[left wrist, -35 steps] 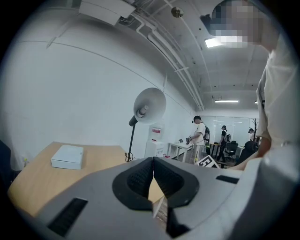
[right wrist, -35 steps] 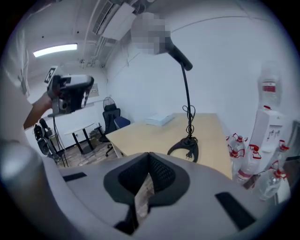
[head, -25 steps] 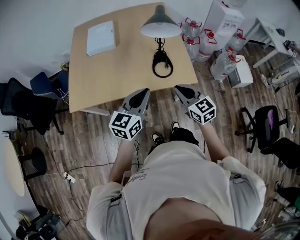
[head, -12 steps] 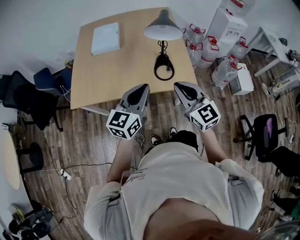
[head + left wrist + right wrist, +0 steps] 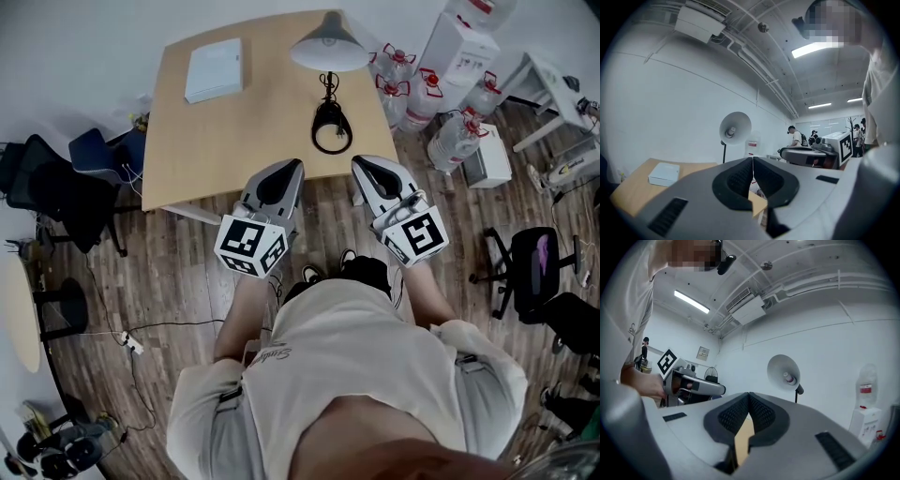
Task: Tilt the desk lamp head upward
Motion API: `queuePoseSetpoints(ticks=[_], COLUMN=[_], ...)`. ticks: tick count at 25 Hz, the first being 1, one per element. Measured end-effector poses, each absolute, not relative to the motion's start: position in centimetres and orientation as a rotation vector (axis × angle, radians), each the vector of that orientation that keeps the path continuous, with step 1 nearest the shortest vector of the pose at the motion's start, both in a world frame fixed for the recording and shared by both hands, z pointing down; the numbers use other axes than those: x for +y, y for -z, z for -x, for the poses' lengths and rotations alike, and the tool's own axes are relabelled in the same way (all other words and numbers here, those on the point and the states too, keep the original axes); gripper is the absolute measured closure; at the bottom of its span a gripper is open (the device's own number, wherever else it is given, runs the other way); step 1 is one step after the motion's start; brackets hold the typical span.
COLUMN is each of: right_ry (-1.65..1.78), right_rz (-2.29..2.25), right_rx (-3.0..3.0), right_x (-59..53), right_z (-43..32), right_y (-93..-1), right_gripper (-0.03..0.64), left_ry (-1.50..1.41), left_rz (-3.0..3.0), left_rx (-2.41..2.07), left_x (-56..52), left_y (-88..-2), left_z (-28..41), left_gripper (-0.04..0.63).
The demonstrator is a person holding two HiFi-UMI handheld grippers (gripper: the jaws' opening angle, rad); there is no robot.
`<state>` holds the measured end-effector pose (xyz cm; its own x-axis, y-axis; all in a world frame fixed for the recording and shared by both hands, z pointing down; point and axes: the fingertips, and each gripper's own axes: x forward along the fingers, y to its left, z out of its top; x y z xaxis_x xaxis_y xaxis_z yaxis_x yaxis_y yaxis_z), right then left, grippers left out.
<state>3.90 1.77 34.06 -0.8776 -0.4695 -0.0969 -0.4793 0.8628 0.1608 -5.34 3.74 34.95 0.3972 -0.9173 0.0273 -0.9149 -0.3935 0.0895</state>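
Left gripper (image 5: 278, 174), right gripper (image 5: 373, 172) hovering mid-frame, both clenched, empty. Advising: opening one, gripping lamp head (image 5: 327, 49) rim, upper centre, gently.

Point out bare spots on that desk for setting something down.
The desk is bare across its near half, in front of the white box and left of the lamp base. Also free: the strip between box and lamp head. The lamp's corner is crowded.

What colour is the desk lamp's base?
Black; the lamp base shows best in the head view.

Bright ceiling light, fisheye-warped edges
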Motion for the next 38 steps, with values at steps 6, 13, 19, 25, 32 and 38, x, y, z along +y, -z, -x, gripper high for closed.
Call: queuePoseSetpoints(ticks=[6,13,19,25,32,38], right_ry=[-0.255,-0.272,-0.269,-0.248,-0.279,-0.27], right_rz=[0.754,0.751,0.774,0.78,0.748,0.756], right_rx=[2.986,2.982,2.988,3.001,3.03,3.026], right_x=[2.4,2.4,2.2,2.2,2.7,2.6], right_z=[-3.9,-3.5,-3.6,-3.7,-2.5,-2.3], right_y=[-34.9,-34.5,-35.1,-35.5,-35.9,-35.7], right_gripper=[0.621,0.621,0.621,0.621,0.621,0.621], left_ry=[0.035,0.099,0.046,0.028,0.021,0.038], left_rz=[-2.53,-2.514,-2.496,-2.463,-2.445,-2.443], left_rx=[-1.691,-1.659,-1.716,-1.737,-1.711,-1.726], left_x=[4.1,4.0,4.1,4.2,4.4,4.4], left_y=[-35.8,-35.4,-36.4,-37.5,-39.0,-38.6], left_z=[5.3,5.7,6.6,7.1,7.4,8.2], left_gripper=[0.58,0.58,0.58,0.58,0.58,0.58])
